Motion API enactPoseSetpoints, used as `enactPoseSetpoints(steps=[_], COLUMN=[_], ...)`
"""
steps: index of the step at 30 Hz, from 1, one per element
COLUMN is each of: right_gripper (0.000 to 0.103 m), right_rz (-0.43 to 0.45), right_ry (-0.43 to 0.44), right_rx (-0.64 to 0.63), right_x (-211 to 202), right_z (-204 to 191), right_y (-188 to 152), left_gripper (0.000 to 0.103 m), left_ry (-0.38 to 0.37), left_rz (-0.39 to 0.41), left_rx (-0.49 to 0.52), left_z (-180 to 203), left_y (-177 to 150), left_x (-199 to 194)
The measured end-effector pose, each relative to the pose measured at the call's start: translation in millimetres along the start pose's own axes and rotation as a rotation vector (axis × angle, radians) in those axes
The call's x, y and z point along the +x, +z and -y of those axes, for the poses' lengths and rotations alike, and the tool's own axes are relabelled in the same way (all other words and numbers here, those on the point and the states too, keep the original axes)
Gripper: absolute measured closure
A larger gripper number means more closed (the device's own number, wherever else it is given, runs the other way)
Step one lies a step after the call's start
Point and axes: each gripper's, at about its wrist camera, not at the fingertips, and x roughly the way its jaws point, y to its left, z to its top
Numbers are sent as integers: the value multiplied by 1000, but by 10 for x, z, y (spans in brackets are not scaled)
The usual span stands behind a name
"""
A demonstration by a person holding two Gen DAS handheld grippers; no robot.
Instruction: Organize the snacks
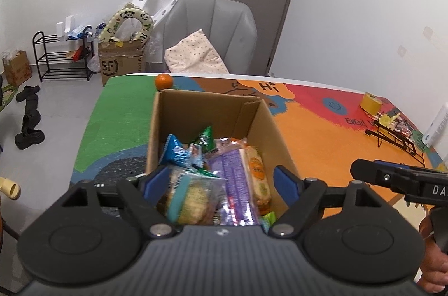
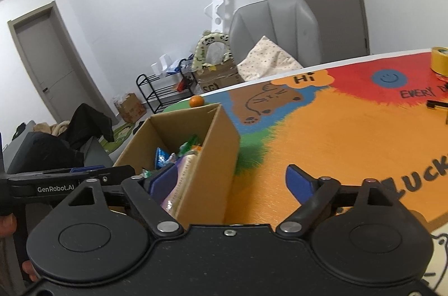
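Note:
An open cardboard box (image 1: 208, 111) stands on the colourful table (image 1: 322, 139) and holds several wrapped snacks: a clear biscuit packet (image 1: 193, 198), a purple wafer packet (image 1: 238, 172), an orange-labelled packet (image 1: 257, 170), and blue (image 1: 175, 153) and green (image 1: 205, 137) ones. My left gripper (image 1: 221, 179) hovers open over the box's near end, its blue pads wide apart and pressing on nothing. My right gripper (image 2: 231, 179) is open too. It straddles the right wall of the box (image 2: 212, 156), one pad above the purple packet (image 2: 182, 178), the other over the table. Each gripper shows side-on in the other's view: the right gripper (image 1: 361, 171) and the left gripper (image 2: 112, 172).
An orange (image 1: 163, 81) lies behind the box near the table's far edge. A yellow tape roll (image 1: 371, 102) and a black wire rack (image 1: 394, 133) with packets sit at the far right. Beyond the table stands a grey chair (image 1: 212, 30) with a cushion.

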Motion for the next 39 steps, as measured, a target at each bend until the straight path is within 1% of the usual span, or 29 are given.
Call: enactPoseSetpoints(steps=[4, 8, 11, 15, 19, 29, 36, 39], right_gripper=[9, 2, 0, 0, 0, 0, 0, 0], right_rz=[11, 33, 45, 60, 69, 98, 98, 105], right_ry=[-28, -51, -67, -87, -107, -157, -168, -151], right_rx=[23, 43, 50, 55, 64, 47, 42, 52], right_x=[-81, -197, -282, -391, -476, -684, -767, -811], right_z=[106, 186, 218, 249, 271, 232, 165, 144], right_y=[-33, -73, -103, -141, -171, -242, -311, -332], left_gripper=[19, 15, 14, 13, 9, 8, 8, 8], left_ry=[-16, -32, -33, -33, -30, -17, -8, -17], left_rz=[0, 4, -2, 3, 4, 31, 42, 46], left_rx=[23, 34, 47, 45, 43, 45, 55, 59], left_z=[120, 215, 275, 319, 349, 359, 361, 348], left_y=[-22, -50, -70, -101, -130, -194, -261, -306], left_x=[-12, -43, -59, -115, -174, -384, -485, -534])
